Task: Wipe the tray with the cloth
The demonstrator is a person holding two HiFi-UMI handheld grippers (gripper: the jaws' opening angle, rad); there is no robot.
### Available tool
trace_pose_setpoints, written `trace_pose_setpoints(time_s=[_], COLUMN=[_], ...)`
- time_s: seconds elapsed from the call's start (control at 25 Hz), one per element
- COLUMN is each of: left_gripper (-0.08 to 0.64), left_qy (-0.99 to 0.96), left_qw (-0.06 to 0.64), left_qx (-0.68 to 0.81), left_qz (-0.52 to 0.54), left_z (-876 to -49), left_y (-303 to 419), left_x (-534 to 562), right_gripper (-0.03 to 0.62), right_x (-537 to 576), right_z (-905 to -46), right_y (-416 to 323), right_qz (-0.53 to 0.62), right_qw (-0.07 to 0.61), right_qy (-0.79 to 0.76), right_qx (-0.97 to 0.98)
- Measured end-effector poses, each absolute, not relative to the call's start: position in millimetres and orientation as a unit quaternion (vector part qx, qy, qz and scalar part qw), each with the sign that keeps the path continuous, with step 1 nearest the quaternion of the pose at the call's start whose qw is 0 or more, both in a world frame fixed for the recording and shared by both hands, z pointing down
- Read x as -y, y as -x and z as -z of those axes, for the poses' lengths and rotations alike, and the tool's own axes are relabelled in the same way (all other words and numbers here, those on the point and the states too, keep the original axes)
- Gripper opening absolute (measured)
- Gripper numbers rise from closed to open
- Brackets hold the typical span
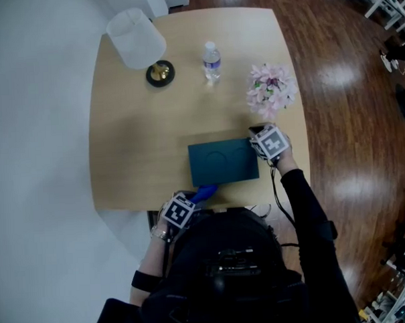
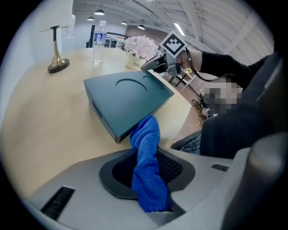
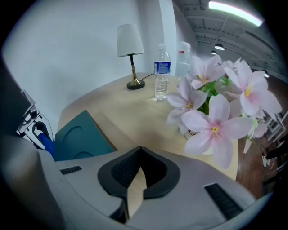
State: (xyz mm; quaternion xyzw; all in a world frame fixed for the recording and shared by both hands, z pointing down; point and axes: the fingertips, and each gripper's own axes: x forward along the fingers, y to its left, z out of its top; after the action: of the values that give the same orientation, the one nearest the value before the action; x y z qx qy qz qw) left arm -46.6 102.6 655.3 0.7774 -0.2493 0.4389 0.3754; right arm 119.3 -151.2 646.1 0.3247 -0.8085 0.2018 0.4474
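Closest in, the left gripper (image 2: 148,173) is clamped on one end of a blue cloth (image 2: 145,139), whose twisted free end droops at the near left corner of the teal tray (image 1: 222,162). The tray lies flat on the wooden table (image 1: 141,140). It looks stiff and likely to slide. The cloth is soft and light and will bunch, so it needs pressing down. Just beside the tray's right edge, the right gripper (image 3: 140,157) hovers with its jaws pinched together, empty.
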Motion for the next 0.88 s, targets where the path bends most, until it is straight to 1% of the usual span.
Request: trace_pose_setpoints(time_s=[0.2,0.4,0.6,0.88], left_gripper=[0.12,0.12,0.12,0.12], left_qy=[-0.77,-0.763,-0.758,-0.755], left_qw=[0.373,0.366,0.344,0.318], left_qx=[0.28,0.323,0.372,0.383], left_qz=[-0.435,-0.425,-0.41,-0.427], left_z=[-653.2,-649.7,-645.5,-649.5], left_y=[63.0,83.6,113.2,137.5], left_x=[-83.6,-42.3,20.5,69.9], right_gripper=[0.008,0.008,0.007,0.005], right_x=[145.6,140.6,127.2,79.1], right_z=[-640.9,-635.1,-629.2,-635.3], right_y=[-118.2,-121.9,-126.6,-111.9], right_qz=[-0.228,-0.294,-0.344,-0.388], right_qw=[0.428,0.368,0.324,0.35], right_qy=[-0.338,-0.384,-0.421,-0.396], right_qx=[0.807,0.794,0.774,0.755])
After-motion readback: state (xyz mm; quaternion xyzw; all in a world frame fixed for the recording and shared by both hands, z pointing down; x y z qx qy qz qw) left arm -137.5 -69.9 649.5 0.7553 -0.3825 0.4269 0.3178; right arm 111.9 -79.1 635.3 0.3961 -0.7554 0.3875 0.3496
